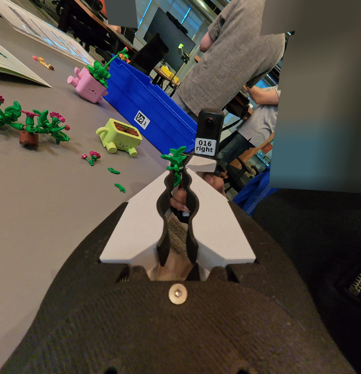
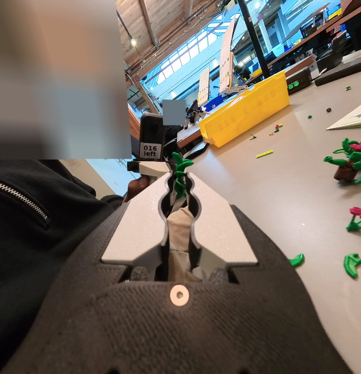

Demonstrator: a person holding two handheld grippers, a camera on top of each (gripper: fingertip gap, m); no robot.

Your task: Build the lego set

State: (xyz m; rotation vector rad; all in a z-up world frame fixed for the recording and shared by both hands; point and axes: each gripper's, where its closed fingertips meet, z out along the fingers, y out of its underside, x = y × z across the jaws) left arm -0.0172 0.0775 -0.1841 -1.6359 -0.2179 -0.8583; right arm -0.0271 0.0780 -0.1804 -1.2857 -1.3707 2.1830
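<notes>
Room: open workshop, grey table (image 1: 54,202), raised off its near edge.
Sprig: green leafy stem (image 1: 175,168), frame centre in both views, long axis along the fingers, tips poking out.
Left gripper (image 1: 178,172): pinched narrow on stem.
Right gripper (image 2: 179,178): same, opposing, tip to tip.
Nearer: neither, both touching.
Outward: lime pot (image 1: 120,137), pink pot (image 1: 88,85), flower cluster (image 1: 31,123), left side.

Grey table (image 1: 44,192), pink pot (image 1: 88,86), lime pot (image 1: 119,137), blue bin (image 1: 147,105)
</notes>
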